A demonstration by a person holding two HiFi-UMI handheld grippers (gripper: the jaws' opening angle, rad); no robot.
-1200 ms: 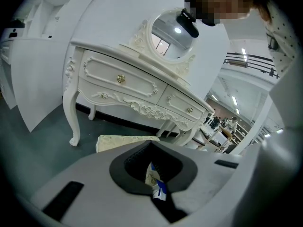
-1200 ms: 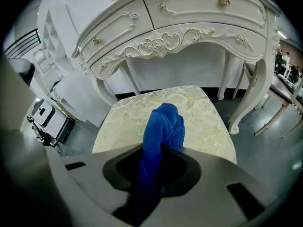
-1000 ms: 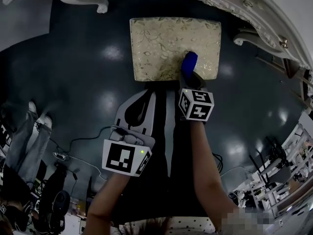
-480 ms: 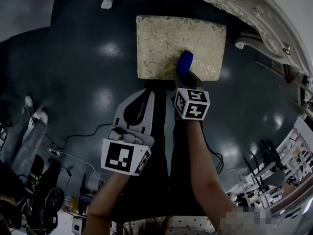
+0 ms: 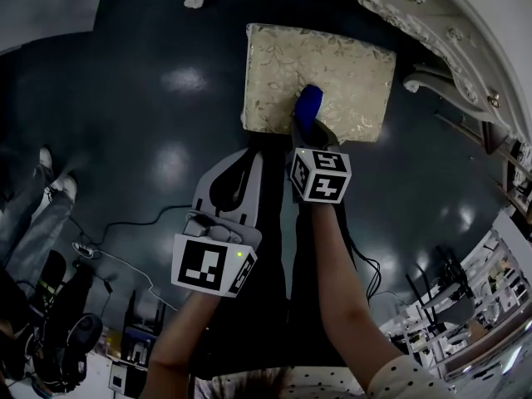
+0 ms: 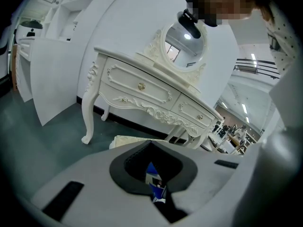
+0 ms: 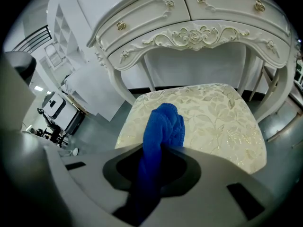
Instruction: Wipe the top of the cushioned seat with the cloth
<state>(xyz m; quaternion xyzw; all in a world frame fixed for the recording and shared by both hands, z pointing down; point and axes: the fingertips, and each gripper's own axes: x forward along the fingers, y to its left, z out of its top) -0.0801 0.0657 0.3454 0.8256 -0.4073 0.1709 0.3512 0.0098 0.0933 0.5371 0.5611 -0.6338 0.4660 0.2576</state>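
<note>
— Dark glossy floor [image 5: 141,106], ornate white dressing table [image 7: 199,27] behind. Where is the cloth?
— Blue cloth [image 5: 308,106] lies on the cushioned seat [image 5: 353,61] near its front edge, clamped in the right gripper [image 5: 304,128] jaws. The left gripper [image 5: 251,158] hangs short of the seat, jaws closed on nothing

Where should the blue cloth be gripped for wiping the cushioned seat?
Grip the blue cloth by its bunched tail, coming from the cushioned seat's near edge, as the right gripper has it. The fingers clamp the gathered end, leaving the rounded wad sticking forward over the seat top.

The right tongs [image 7: 154,156] hide the lower end of the cloth [image 7: 163,124].
</note>
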